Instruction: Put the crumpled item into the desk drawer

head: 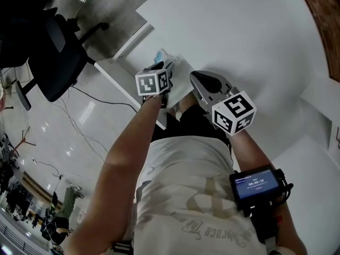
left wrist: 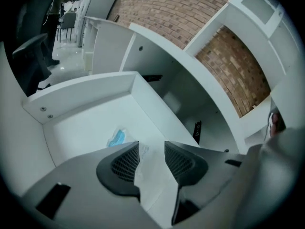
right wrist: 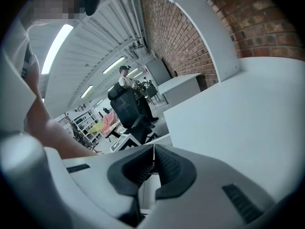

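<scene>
Left claw [left wrist: 151, 150] above drawer [left wrist: 81, 92], crumpled item [left wrist: 116, 137] inside

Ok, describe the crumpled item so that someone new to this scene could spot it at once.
Find the white desk, then its open drawer under the left tool. On the drawer's white floor, just past the tool's open jaws, lies the crumpled item: a small pale-blue and clear wad, the only coloured thing in there.

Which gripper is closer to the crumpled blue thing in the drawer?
Left. The left hand-held gripper hangs just above the crumpled blue thing in the drawer; the right hand-held gripper is farther off, beside it.
</scene>
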`<state>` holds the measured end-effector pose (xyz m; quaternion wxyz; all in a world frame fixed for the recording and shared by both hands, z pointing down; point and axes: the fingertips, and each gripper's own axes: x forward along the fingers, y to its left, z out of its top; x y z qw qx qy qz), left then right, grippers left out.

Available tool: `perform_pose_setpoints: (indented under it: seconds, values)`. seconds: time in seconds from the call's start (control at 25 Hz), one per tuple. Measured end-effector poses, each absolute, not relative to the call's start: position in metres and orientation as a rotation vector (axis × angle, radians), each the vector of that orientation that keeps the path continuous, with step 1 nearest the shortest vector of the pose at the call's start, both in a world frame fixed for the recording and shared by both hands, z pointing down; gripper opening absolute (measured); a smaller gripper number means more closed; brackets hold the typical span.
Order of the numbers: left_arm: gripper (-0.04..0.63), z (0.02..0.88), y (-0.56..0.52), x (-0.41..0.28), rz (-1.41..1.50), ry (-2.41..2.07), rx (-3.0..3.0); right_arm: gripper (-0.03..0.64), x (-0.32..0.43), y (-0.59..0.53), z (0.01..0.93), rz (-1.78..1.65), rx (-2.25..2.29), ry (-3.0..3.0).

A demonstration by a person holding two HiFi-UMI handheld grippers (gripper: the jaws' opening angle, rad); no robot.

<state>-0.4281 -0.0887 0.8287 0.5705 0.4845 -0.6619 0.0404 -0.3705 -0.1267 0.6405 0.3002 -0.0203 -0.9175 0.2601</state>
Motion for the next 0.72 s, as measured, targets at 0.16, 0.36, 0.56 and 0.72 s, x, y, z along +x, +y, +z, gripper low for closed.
perform_pose_setpoints:
  seconds: [0.16, 0.36, 0.56, 0.72]
  values:
    - [0.145, 0.807, -0.096, -0.432, 0.057, -1.599, 1.174, 0.025, -0.366, -0.125, 0.643, 0.682, -0.057, -2.441]
    - [0.096, 0.781, -0.1, -0.441, 0.033, -1.665, 1.218, 0.025, -0.365, -0.126, 0.645, 0.669, -0.06, -2.445]
    - [0.051, 0.763, -0.083, -0.445, 0.078, -1.709, 1.272, 0.025, -0.366, -0.116, 0.645, 0.651, -0.067, -2.45]
    - [0.041, 0.743, -0.072, -0.445, 0.08, -1.731, 1.307, 0.024, -0.365, -0.11, 0.642, 0.634, -0.069, -2.455]
